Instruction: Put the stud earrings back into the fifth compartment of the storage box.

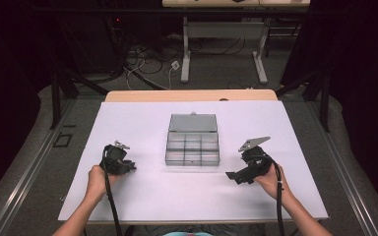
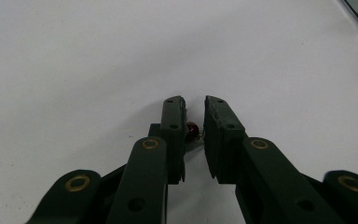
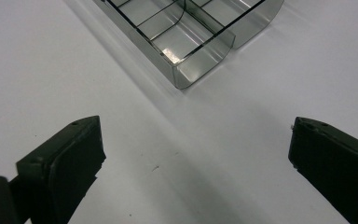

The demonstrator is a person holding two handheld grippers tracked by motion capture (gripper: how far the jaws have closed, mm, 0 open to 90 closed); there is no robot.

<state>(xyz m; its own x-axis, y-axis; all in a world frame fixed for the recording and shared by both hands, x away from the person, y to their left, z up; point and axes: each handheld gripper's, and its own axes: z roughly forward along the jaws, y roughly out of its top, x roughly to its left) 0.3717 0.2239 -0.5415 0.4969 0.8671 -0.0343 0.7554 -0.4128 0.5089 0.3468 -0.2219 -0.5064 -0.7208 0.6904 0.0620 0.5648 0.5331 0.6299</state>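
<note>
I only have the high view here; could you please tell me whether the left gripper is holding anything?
Observer: Yes, the left gripper pinches a small dark red bead between its nearly shut jaws.
Operator: Thank you. And the right gripper?
Observer: The right gripper stands wide open, nothing between its jaws.
Operator: Is anything in the box on that side?
Observer: The compartments of the box nearest that gripper look empty.

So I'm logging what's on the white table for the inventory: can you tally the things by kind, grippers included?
Grippers: 2, the left gripper and the right gripper
Clear compartment box, lid open: 1
Small dark red bead, between the left gripper's jaws: 1
Total: 4
</note>
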